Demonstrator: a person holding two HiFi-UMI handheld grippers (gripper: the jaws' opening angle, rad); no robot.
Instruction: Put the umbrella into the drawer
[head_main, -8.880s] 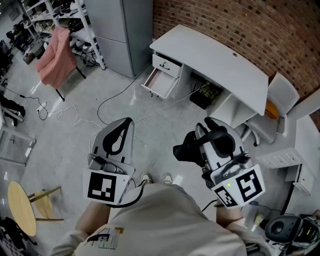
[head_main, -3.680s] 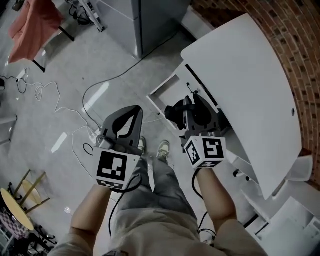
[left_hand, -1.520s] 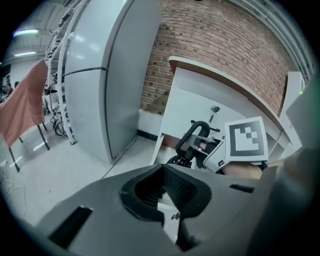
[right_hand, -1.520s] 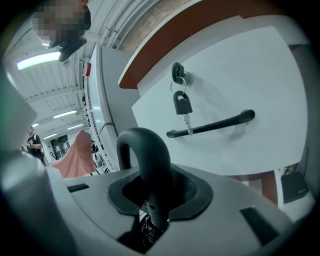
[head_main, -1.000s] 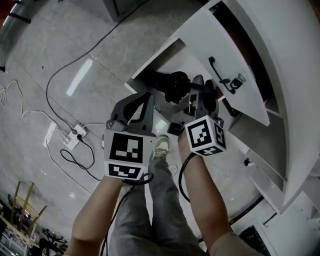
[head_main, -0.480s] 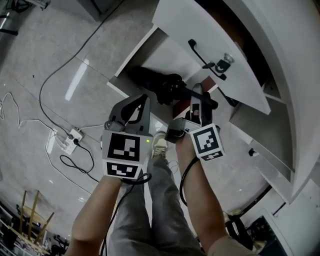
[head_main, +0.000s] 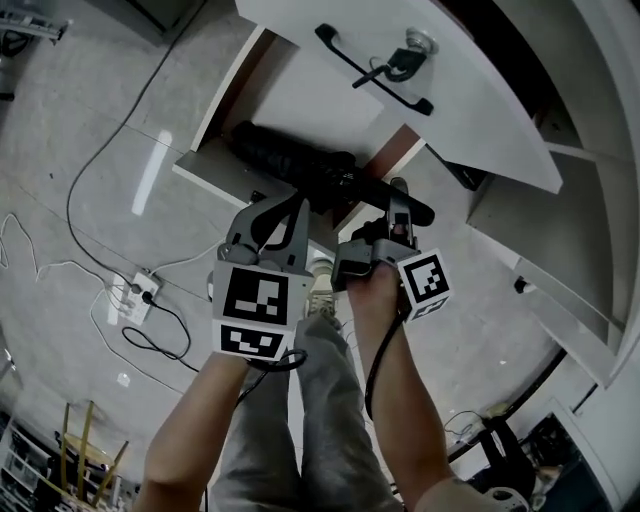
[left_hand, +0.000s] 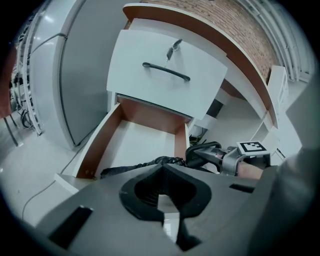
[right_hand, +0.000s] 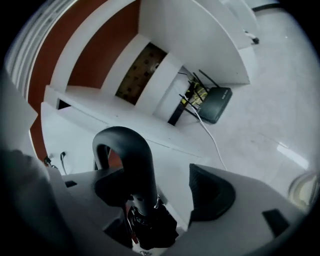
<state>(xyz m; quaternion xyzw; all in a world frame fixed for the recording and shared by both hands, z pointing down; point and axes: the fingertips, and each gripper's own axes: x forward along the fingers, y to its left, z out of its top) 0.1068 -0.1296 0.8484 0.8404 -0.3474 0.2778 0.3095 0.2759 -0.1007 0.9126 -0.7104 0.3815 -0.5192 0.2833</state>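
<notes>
Umbrella (head_main: 288, 157) lies in open drawer (head_main: 228, 90), handle between opening right claw (head_main: 398, 205).

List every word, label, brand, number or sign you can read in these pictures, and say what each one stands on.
No readable text in any view.
Left marker cube and right marker cube: black-and-white square patterns only, no letters or digits.
Drawer front: a handle and a key, no label.
Black box on the floor: any print is too small to tell.

Grey left tool (head_main: 293, 203), right tool (head_main: 397, 203); marker cubes (head_main: 254, 309); grey trousers (head_main: 330, 420).
</notes>
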